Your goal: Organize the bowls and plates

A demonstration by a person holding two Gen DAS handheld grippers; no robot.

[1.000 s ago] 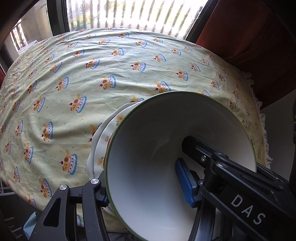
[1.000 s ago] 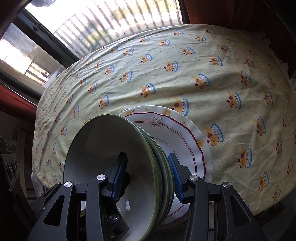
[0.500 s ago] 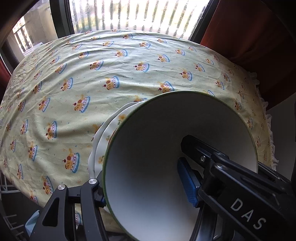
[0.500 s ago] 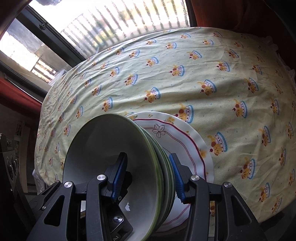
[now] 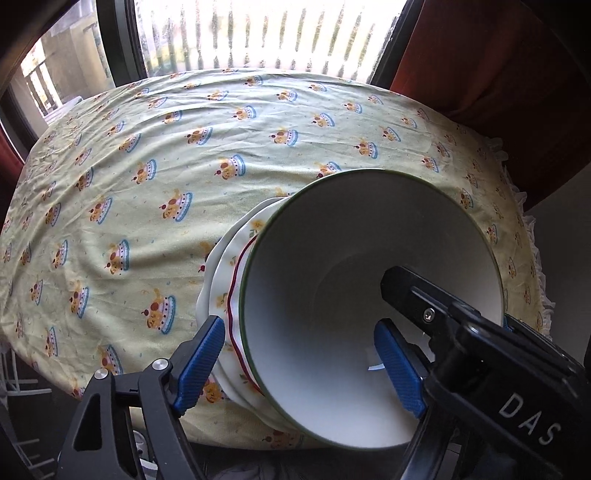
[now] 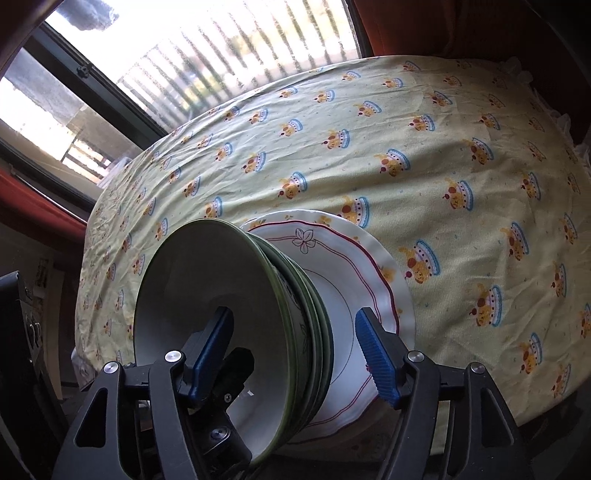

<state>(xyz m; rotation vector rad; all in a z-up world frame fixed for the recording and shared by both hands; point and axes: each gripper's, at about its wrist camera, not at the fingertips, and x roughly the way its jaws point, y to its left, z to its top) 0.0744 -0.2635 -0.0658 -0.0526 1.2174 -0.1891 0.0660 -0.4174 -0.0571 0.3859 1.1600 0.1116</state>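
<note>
A stack of green-rimmed bowls sits on red-trimmed white plates, near the front edge of a table under a yellow cake-print cloth. My left gripper straddles the stack's rim. One blue pad is inside the top bowl and the other is outside by the plate edges. Its jaws are opening and the pads stand off the crockery. My right gripper straddles the stack likewise, one pad inside the bowl and the other over the plate. Its jaws are opening too, clear of the stack.
A barred window runs behind the table, with a red curtain at the right. A wire rack shows below the table's left edge. A dark appliance stands at the left in the right wrist view.
Both grippers' jaws have spread wide and let go of the stack's rim. Both cameras have drawn back a little, and the stack stays on the cloth.
</note>
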